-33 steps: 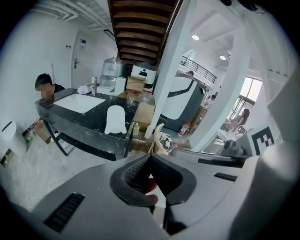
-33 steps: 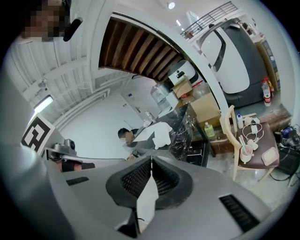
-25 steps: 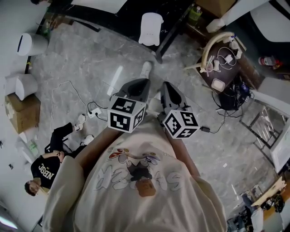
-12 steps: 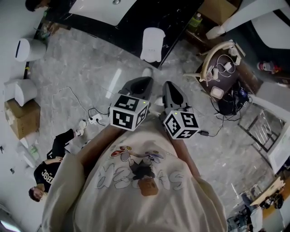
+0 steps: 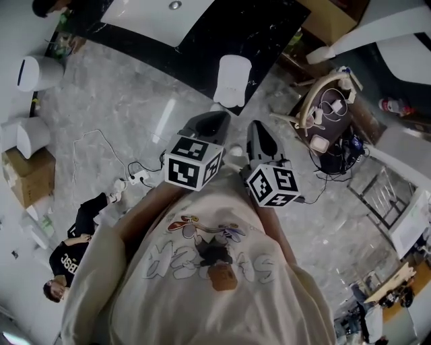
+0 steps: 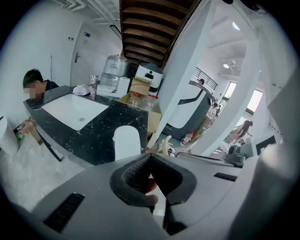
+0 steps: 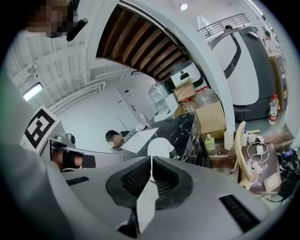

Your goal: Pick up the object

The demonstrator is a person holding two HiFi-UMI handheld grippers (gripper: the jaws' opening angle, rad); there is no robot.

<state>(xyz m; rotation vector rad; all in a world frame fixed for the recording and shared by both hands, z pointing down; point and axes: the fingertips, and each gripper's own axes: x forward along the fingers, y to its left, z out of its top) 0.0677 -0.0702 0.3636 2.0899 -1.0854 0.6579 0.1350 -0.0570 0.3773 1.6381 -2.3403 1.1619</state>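
Quick status from my end. Both tongs are side by side just in front of the wearer's shirt [image 5: 209, 269], out over the grey floor [image 5: 121, 108] and pointing toward the black bench [image 5: 222, 27].

Left tongs [image 6: 149, 157]: the tips are pressed together and nothing is gripped. A pinkish bit shows through the gap below the tips, and I can't tell what it is.

Right tongs [image 7: 151, 159]: closed as well, with only a hairline slit between the pads and nothing in it.

As for the object, I honestly can't tell which thing the task means. The one thing dead ahead of both tongs is a white panel [image 5: 232, 79] with a rounded top. It stands against the bench's near corner, well apart from the tips. Both gripper views have it right above the closed tips.

Other stuff in view:
- A white sink [image 5: 145, 13] is set into the bench toward its left end.
- A person at the bench [image 6: 37, 89] is at that left end, just beside the sink.
- A seated person [image 5: 71, 249] is on the floor, low on the left of the head view.
- A cardboard box [image 5: 23, 176] sits on the floor at the left edge of the head view.
- A power strip [image 5: 138, 176] with its cable lies on the floor, a bit left of the left tongs.
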